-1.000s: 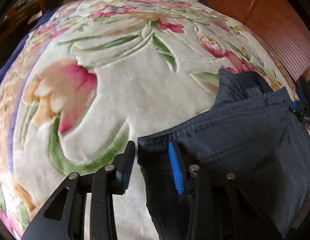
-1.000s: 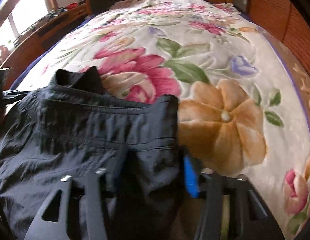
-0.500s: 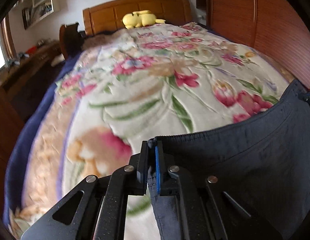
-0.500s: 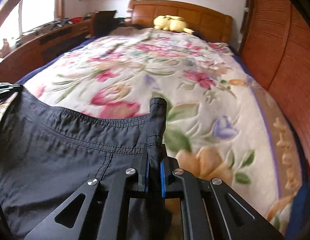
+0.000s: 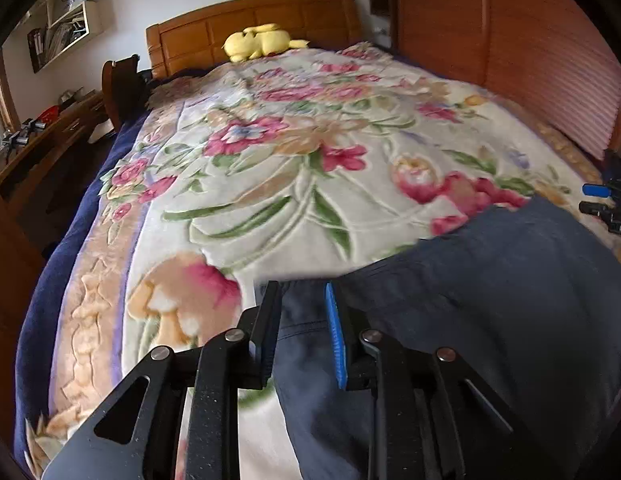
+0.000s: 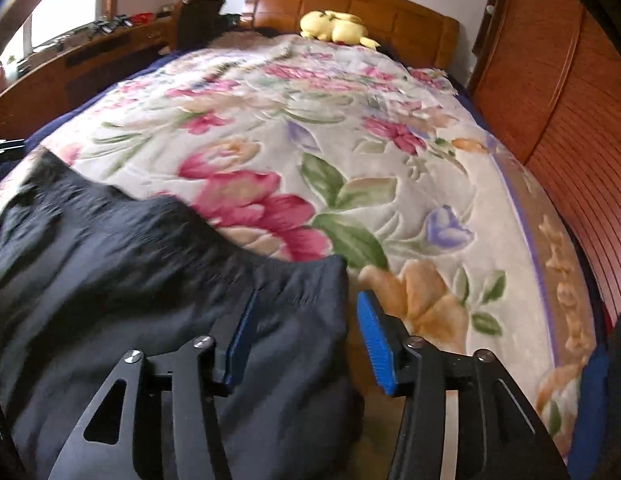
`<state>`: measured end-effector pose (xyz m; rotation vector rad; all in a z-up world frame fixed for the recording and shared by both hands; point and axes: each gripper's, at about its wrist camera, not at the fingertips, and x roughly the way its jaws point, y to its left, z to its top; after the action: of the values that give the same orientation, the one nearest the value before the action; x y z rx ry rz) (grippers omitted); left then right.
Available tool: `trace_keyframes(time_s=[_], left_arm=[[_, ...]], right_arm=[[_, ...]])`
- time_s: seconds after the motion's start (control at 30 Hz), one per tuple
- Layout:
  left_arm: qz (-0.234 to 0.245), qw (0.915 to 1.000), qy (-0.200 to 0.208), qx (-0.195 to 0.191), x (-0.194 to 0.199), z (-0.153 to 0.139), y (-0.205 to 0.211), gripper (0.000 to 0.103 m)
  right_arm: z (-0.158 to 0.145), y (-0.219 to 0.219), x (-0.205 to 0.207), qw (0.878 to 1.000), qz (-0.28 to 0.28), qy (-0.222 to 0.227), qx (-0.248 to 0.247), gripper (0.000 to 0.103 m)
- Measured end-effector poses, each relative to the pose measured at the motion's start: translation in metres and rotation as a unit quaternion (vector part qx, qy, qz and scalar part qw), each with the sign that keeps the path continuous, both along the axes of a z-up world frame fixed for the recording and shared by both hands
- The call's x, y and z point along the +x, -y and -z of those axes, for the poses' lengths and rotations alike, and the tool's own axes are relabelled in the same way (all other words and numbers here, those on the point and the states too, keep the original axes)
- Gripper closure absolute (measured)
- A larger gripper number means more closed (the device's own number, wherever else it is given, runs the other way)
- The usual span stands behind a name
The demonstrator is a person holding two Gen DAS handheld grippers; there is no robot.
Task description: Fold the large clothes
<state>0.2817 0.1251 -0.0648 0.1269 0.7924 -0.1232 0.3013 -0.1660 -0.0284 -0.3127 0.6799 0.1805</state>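
pants (image 5: 490, 300) lie on the near end of the floral blanket (image 5: 270, 184). left gripper (image 5: 300, 320) and right gripper (image 6: 306, 332) jaws just opened, each gaping loosely round a waistband corner, pads not pressing.

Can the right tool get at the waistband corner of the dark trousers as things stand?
Probably yes. The right tool has just been opening, and the trousers' waistband corner sits between its parted jaws, neither pad pressing on it. Nothing lies over that corner; only the floral blanket is beyond it.
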Motion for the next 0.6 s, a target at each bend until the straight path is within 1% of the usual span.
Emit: trace_keyframes(time_s=[0.03, 0.13, 0.23, 0.37, 0.43, 0.53, 0.6], left_arm=[[0.004, 1.0, 0.001, -0.007, -0.008, -0.003, 0.003, 0.069], [0.02, 0.9995, 0.011, -0.021, -0.039, -0.008, 0.014, 0.068], [0.035, 0.9987, 0.015, -0.033, -0.068, -0.009, 0.028, 0.068], [0.053, 0.9976, 0.019, -0.04, -0.107, -0.008, 0.051, 0.068], [0.058, 0.9973, 0.023, -0.04, -0.124, -0.006, 0.059, 0.068], [0.07, 0.9958, 0.011, -0.057, -0.147, 0.001, 0.072, 0.067], [0.072, 0.9958, 0.008, -0.056, -0.161, 0.007, 0.078, 0.067]], right_arm=[[-0.003, 0.001, -0.015, 1.0, -0.005, 0.005, 0.003, 0.045], [-0.008, 0.004, -0.065, 1.0, -0.019, 0.01, 0.018, 0.044], [-0.002, 0.0, -0.111, 0.999, -0.039, 0.008, 0.038, 0.044], [0.019, -0.014, -0.147, 0.997, -0.059, -0.006, 0.055, 0.044], [0.028, -0.02, -0.158, 0.996, -0.069, -0.011, 0.057, 0.044], [0.034, -0.027, -0.176, 0.994, -0.081, -0.011, 0.068, 0.044], [0.037, -0.03, -0.182, 0.995, -0.084, -0.009, 0.06, 0.044]])
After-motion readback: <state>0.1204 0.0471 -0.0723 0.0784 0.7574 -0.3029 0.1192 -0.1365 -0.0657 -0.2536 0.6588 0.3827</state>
